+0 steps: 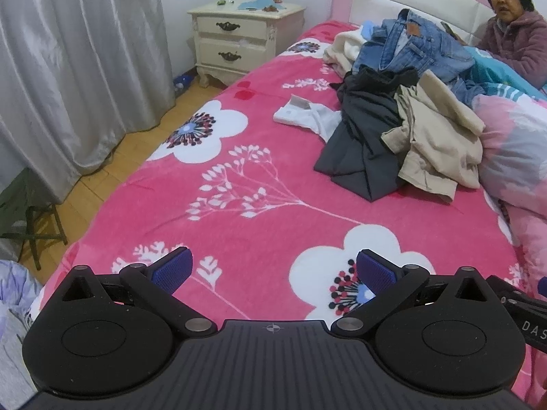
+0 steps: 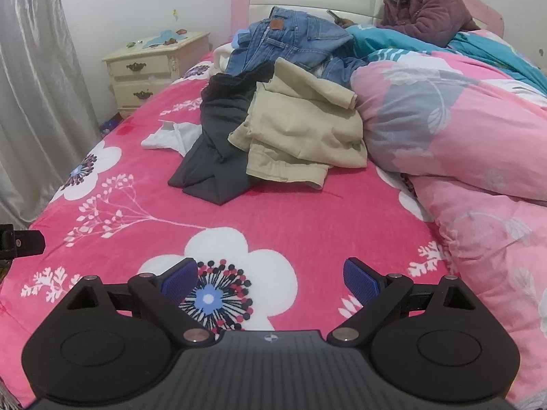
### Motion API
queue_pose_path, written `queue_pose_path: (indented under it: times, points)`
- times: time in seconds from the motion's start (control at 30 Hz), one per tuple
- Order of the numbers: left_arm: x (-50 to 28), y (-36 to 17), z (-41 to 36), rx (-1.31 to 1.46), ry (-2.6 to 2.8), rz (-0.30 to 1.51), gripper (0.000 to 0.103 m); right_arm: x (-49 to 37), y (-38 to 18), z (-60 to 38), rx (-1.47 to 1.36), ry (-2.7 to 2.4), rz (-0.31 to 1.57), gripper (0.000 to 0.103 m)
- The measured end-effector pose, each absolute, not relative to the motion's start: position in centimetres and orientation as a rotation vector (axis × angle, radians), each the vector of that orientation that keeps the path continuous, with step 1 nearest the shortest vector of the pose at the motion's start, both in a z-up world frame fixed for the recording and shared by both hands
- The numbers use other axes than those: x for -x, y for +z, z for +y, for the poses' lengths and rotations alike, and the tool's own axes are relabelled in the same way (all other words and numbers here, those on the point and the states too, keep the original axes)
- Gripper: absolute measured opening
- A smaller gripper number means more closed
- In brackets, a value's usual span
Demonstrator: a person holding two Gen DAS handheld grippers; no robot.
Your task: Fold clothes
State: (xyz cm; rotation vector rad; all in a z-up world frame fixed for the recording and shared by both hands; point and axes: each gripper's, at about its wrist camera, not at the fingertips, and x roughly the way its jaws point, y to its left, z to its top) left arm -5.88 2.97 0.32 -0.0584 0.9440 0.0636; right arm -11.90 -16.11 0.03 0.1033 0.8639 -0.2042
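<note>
Both grippers are hovering low over the near end of the bed (image 1: 259,212) — the left gripper (image 1: 273,270) and right gripper (image 2: 270,280) each spreading their blue pads wide, gripping nothing. Farther up the pink floral cover, the clothes are lying heaped: a dark grey garment (image 2: 212,157) beside beige trousers (image 2: 301,133), a white piece (image 1: 307,116) — possibly a shirt — peeking from underneath, with jeans (image 2: 290,41) behind them. At the headboard a person (image 2: 424,7) is sitting.
</note>
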Motion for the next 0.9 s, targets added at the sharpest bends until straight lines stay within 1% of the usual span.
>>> queue_pose_path:
  times: [0.2, 0.37, 0.53, 0.63, 0.7, 0.73, 0.77, 0.83, 0.9]
  points:
    - [4.6, -1.1, 3.0, 0.071, 0.034, 0.955, 0.103, 11.5, -0.8, -16.8, -0.117, -0.183, 0.820, 0.095]
    - [1.7, -2.7, 2.6, 0.074, -0.010, 0.934, 0.103, 9.8, -2.1, -18.6, -0.089, -0.156, 0.765, 0.095]
    - [-3.6, -4.6, 0.3, 0.107, -0.092, 0.898, 0.103, 5.1, -3.8, -21.6, 0.001, -0.138, 0.734, 0.095]
    - [-7.6, -5.4, -1.9, 0.139, -0.166, 0.847, 0.101, 1.2, -4.5, -24.0, 0.060, -0.135, 0.701, 0.094]
    - [-10.4, -5.7, -3.8, 0.141, -0.216, 0.812, 0.096, -1.4, -4.8, -25.6, 0.093, -0.136, 0.671, 0.094]
    - [-11.8, -5.9, -4.7, 0.138, -0.241, 0.797, 0.092, -2.9, -4.8, -26.5, 0.112, -0.136, 0.651, 0.094]
    - [-13.2, -6.1, -5.6, 0.135, -0.268, 0.784, 0.081, -4.8, -4.7, -27.5, 0.141, -0.128, 0.624, 0.094]
    - [-16.1, -6.8, -7.6, 0.122, -0.335, 0.779, 0.068, -8.6, -4.4, -28.9, 0.211, -0.097, 0.571, 0.094]
    - [-18.4, -7.5, -9.5, 0.111, -0.386, 0.793, 0.066, -13.6, -4.6, -29.9, 0.285, -0.017, 0.560, 0.094]
